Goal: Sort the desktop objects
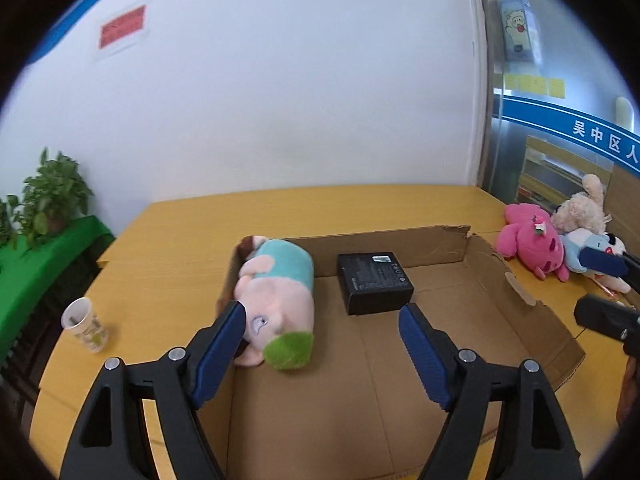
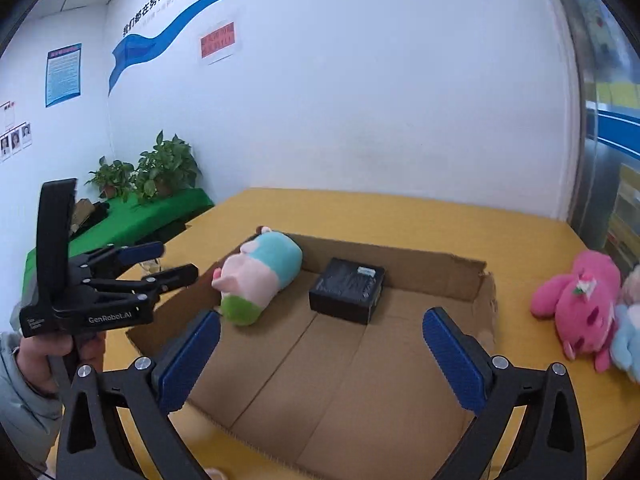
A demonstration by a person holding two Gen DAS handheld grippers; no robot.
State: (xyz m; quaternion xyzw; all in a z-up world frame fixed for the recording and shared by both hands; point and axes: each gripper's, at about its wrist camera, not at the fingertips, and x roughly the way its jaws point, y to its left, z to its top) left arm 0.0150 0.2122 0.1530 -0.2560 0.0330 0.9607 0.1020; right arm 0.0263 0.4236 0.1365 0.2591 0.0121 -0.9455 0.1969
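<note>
A shallow cardboard box (image 1: pixel 400 240) (image 2: pixel 420 264) lies open on the yellow table (image 1: pixel 180 232). Inside, at its left end, lies a pink pig plush (image 1: pixel 280 300) (image 2: pixel 256 276) with a teal shirt and green feet. A black box (image 1: pixel 372 280) (image 2: pixel 348 288) sits beside it. My left gripper (image 1: pixel 322 312) (image 2: pixel 178 258) hovers open over the box's left side, nothing between its blue pads. My right gripper (image 2: pixel 322 316) (image 1: pixel 588 284) hangs open above the box's near part, also holding nothing.
A pink plush (image 1: pixel 532 244) (image 2: pixel 580 304), a cream plush (image 1: pixel 580 210) and a blue-and-white plush (image 1: pixel 588 242) lie right of the box. A paper cup (image 1: pixel 86 324) stands at the left. Potted plants (image 2: pixel 160 168) sit on a green-covered side table (image 2: pixel 140 216).
</note>
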